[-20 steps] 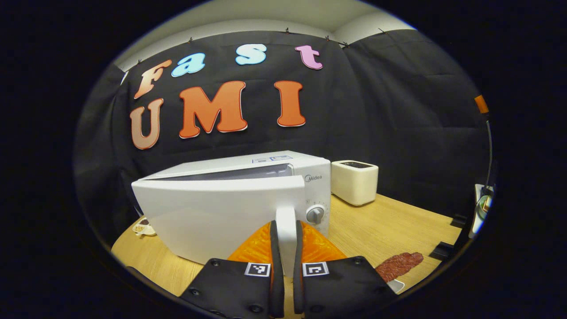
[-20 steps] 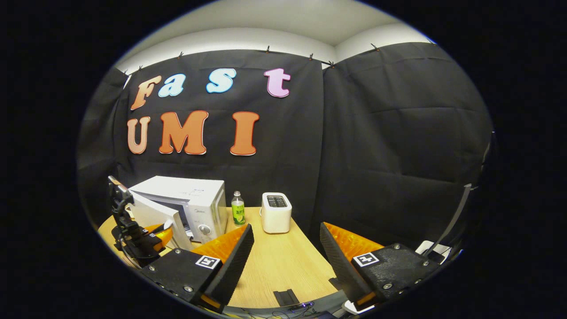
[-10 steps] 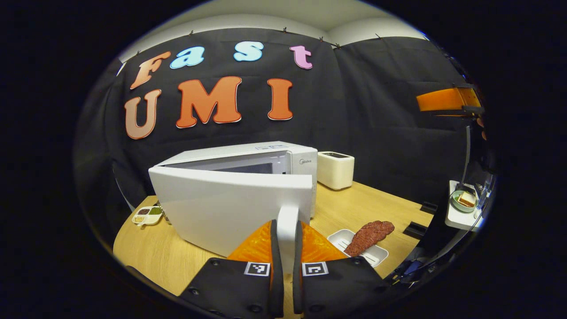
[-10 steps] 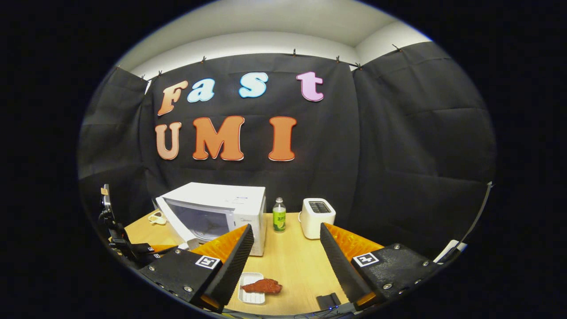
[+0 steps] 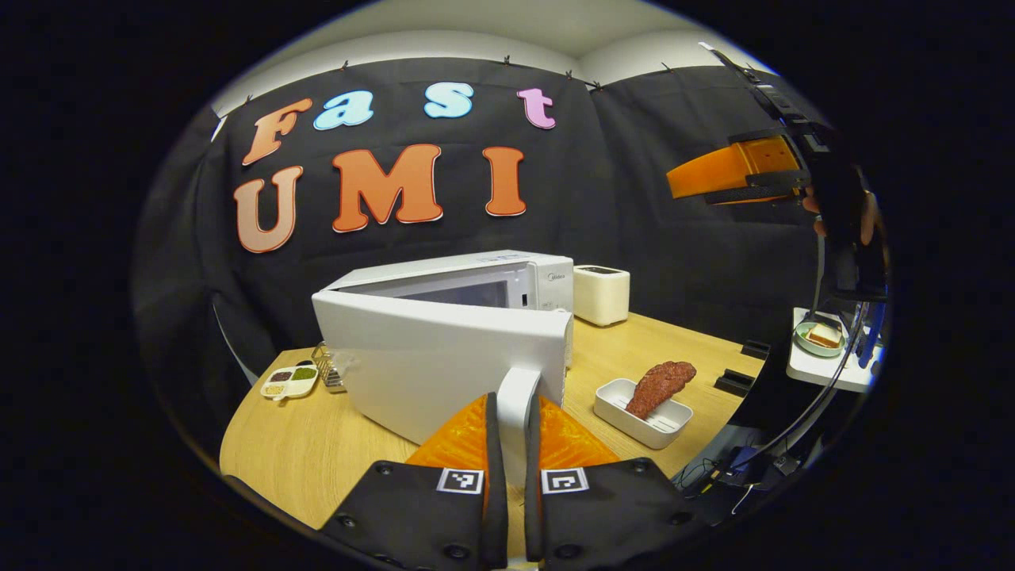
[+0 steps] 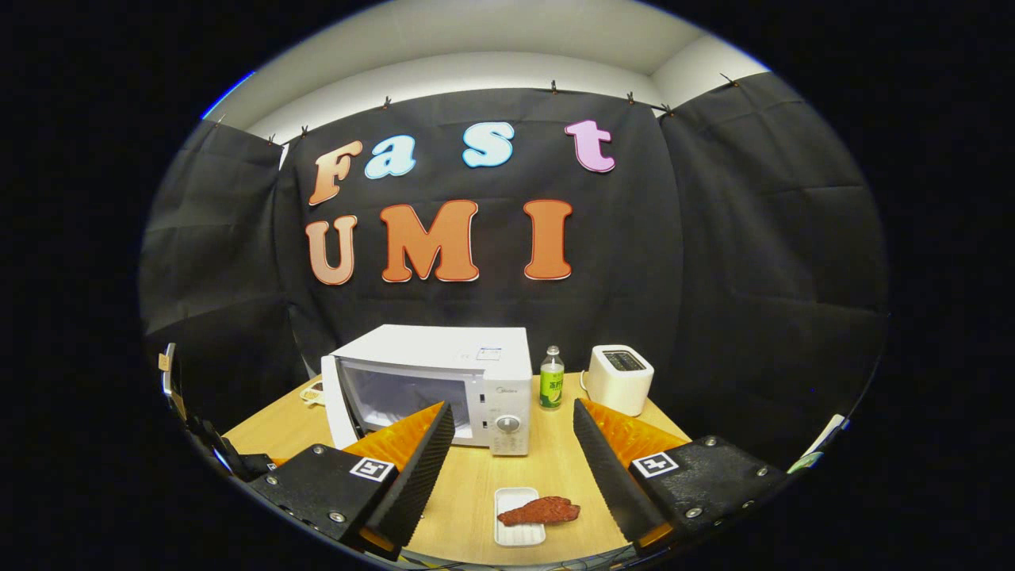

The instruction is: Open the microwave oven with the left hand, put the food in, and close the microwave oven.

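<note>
The white microwave [image 5: 507, 279] stands on the wooden table, its door [image 5: 444, 357] swung wide open. My left gripper [image 5: 514, 400] is shut on the door's white upright handle [image 5: 515, 388]. A reddish-brown piece of meat [image 5: 660, 382] lies in a white tray [image 5: 634, 411] to the right of the door. In the right gripper view the microwave [image 6: 476, 369] shows its open cavity, with the door [image 6: 339, 412] edge-on at its left. My right gripper [image 6: 511, 464] hangs open above the table, with the meat [image 6: 539, 510] on its tray [image 6: 515, 533] just below and between the fingers.
A white toaster [image 6: 620, 379] and a green-labelled bottle [image 6: 551, 387] stand right of the microwave. A small divided dish [image 5: 289, 379] and a wire rack [image 5: 327, 366] sit left of the door. A side stand holds a bowl [image 5: 823, 337]. A hand [image 5: 844, 214] holds the right gripper [image 5: 737, 168].
The microwave door has swung further open with my left gripper on its handle. The right gripper has turned toward the microwave, so the cavity and the meat tray came into its view.
</note>
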`<action>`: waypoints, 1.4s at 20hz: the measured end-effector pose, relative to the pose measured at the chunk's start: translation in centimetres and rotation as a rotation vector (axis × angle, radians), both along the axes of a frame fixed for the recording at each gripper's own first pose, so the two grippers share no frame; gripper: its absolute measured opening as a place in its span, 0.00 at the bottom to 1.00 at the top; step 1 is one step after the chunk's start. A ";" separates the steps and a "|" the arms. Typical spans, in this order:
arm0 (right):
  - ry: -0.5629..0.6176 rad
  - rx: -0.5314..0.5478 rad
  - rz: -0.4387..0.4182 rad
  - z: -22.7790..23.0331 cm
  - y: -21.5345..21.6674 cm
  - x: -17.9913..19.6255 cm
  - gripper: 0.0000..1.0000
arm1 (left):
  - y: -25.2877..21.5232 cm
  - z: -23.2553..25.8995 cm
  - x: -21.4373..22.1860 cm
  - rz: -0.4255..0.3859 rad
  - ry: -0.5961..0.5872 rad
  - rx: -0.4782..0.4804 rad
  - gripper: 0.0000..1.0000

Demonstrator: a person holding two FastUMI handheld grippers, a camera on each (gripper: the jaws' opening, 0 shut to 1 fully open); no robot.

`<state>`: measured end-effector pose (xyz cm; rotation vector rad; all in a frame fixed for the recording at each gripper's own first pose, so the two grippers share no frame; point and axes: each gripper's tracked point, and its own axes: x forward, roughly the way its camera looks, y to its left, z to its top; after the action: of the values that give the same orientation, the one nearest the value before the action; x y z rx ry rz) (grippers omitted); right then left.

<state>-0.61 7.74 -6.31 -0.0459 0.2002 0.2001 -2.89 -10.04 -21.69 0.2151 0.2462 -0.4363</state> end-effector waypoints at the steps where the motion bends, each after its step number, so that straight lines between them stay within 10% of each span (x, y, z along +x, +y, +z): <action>1: 0.002 0.000 0.005 -0.1 0.6 -0.2 0.94 | 0.9 0.0 -0.5 0.009 -0.002 -0.001 0.13; 8: 0.018 0.004 0.042 -0.6 3.8 -2.6 0.93 | 12.1 -1.9 -4.0 0.288 0.101 -0.094 0.02; 18: 0.012 0.024 -0.055 -1.4 0.4 -3.6 0.94 | 24.2 7.5 -5.5 0.530 -0.086 -0.069 0.06; 19: 0.014 0.026 -0.073 -1.8 -0.4 -3.3 0.94 | 25.0 8.5 -5.4 0.548 -0.097 -0.073 0.29; 24: 0.056 0.105 -0.155 -4.5 -4.1 -2.3 0.93 | 26.4 11.6 -4.2 0.610 -0.144 -0.120 0.70; 28: 0.113 0.165 -0.197 -7.7 -6.1 -1.3 0.93 | 26.6 13.2 -3.1 0.626 -0.166 -0.132 0.66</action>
<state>-1.91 1.64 -14.00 0.1493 0.2987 0.0227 -6.02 16.55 -8.54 0.0368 0.1102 0.1865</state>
